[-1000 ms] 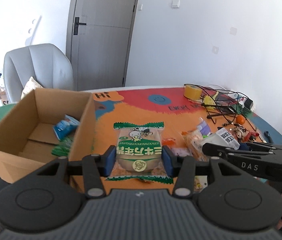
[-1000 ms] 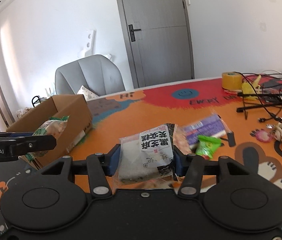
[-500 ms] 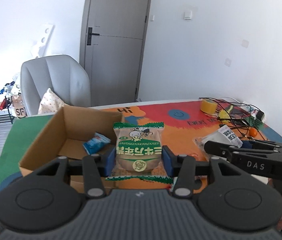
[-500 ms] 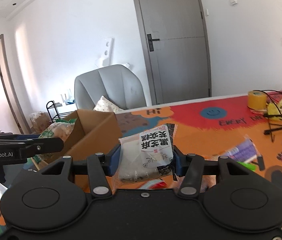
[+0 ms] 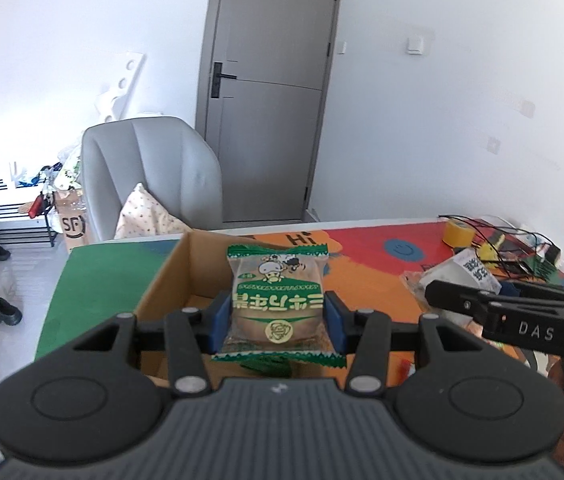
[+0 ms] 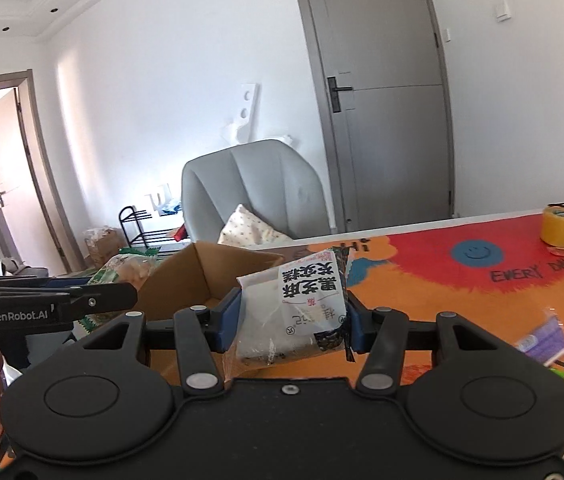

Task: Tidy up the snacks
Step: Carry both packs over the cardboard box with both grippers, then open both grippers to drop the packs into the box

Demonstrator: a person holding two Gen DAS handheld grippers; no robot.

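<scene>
Both grippers have travelled from the mat toward the open brown cardboard box (image 5: 170,276) over the last second, each carrying its load. Seen from the left wrist, the left gripper (image 5: 278,316) is clamped on the green-and-clear cake packet with the cartoon cow (image 5: 278,304), now raised in front of the box's opening instead of over the orange part of the colourful printed table mat (image 5: 366,272). Seen from the right wrist, the right gripper (image 6: 292,320) is squeezed onto the white-and-clear packet with black Chinese print (image 6: 296,304), held just to the right of the box, near its rim. This puts 2 snacks close to delivery, and I judge the next step to be lowering and releasing the left packet into the box, then the right. At least 1 purple wrapper (image 6: 542,338) lies on the mat well to the right of the box, so sorting is not finished.
</scene>
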